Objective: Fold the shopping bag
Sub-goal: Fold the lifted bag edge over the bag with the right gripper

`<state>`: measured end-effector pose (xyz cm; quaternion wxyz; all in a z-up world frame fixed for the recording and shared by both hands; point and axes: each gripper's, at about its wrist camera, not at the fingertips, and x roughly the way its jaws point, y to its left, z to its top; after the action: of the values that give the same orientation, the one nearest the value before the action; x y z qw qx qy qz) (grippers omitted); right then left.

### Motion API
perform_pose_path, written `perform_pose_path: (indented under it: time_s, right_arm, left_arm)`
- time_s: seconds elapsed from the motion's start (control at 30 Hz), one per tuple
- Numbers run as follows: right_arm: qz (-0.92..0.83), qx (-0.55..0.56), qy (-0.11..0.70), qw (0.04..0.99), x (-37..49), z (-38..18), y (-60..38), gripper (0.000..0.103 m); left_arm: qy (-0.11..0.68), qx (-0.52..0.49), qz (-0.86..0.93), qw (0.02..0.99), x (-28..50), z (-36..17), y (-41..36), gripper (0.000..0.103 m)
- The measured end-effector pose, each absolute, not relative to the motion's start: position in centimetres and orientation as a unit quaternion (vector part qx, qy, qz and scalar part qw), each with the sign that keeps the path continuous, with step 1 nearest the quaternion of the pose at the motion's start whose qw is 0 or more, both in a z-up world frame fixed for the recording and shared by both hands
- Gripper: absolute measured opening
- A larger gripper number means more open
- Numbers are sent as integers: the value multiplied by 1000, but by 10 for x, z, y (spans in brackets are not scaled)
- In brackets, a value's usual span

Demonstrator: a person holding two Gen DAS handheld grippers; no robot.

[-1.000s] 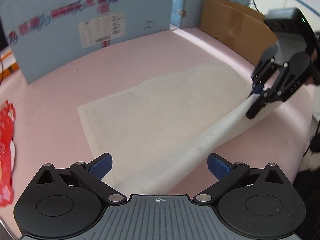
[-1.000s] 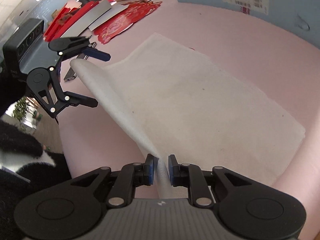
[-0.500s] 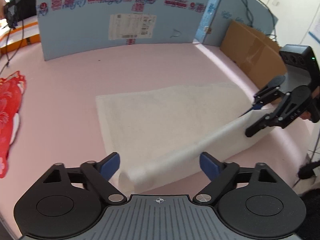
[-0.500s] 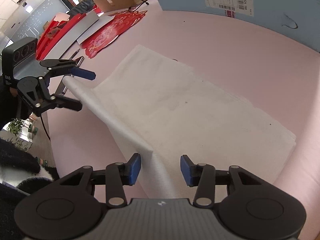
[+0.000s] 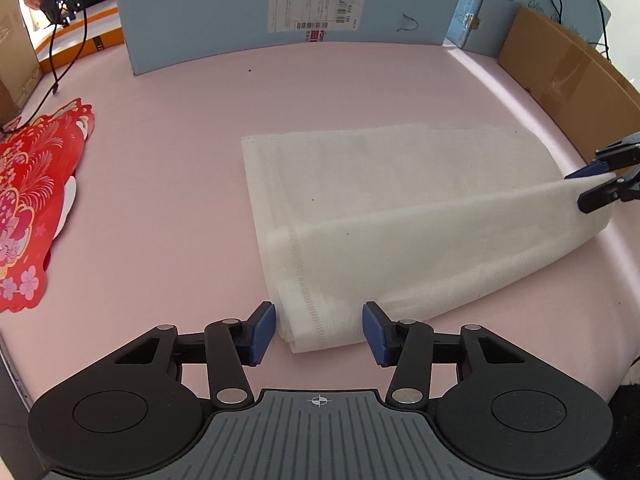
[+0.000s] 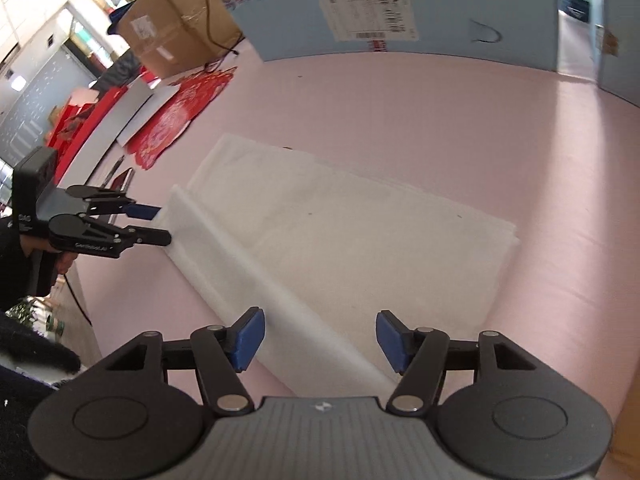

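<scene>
Both tongs stood apart over the white shopping bag [image 5: 384,208]: left tongs [image 5: 319,327] were closing around its near corner without pressing yet, right tongs [image 6: 320,336] were opening above the folded edge. The bag lay near the counter's [image 5: 168,184] front edge. I think the fold needs even edges before release. Red paper decorations [image 5: 28,208] lay well apart, blocking nothing.

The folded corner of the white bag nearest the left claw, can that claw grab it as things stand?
Probably yes. The left claw already straddles the shopping bag's near corner with its jaws closing, and nothing lies between the blue pads and the fabric on the pink table.
</scene>
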<state>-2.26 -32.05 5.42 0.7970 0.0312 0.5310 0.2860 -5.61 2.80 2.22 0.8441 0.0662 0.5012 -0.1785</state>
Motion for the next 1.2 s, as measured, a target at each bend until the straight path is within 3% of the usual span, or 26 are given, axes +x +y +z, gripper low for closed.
perform_pose_path:
  time_s: [0.1, 0.23, 0.43, 0.57, 0.67, 0.7, 0.73, 0.8, 1.07, 1.2]
  right_arm:
    - [273, 8, 524, 807, -27, 49, -320, 45]
    - [304, -79, 493, 811, -32, 48, -295, 22]
    - [362, -141, 471, 792, -33, 43, -274, 16]
    - [379, -158, 468, 782, -31, 44, -267, 15]
    - [393, -153, 471, 775, -28, 47, -259, 20]
    - [390, -152, 473, 775, -27, 48, -258, 32]
    - [384, -150, 474, 778, -27, 50, -257, 51]
    - [382, -145, 470, 782, -27, 55, -257, 62]
    - [302, -64, 470, 827, -49, 80, -312, 63]
    - [271, 14, 474, 837, -65, 79, -341, 74]
  left_arm:
    - [476, 84, -193, 854, -59, 37, 18, 48]
    - [397, 125, -217, 883, -60, 70, -7, 64]
    - [326, 199, -260, 887, -57, 74, -61, 66]
    - [325, 219, -277, 877, -56, 71, -81, 67]
    - [356, 222, -300, 857, -52, 62, -87, 73]
    - [362, 223, -302, 853, -51, 58, -88, 74]
    - [374, 223, -302, 848, -49, 49, -85, 74]
    - [400, 228, -292, 838, -47, 33, -82, 74]
    - [452, 194, -252, 834, -56, 13, -62, 74]
    - [459, 183, -243, 835, -58, 13, -54, 74]
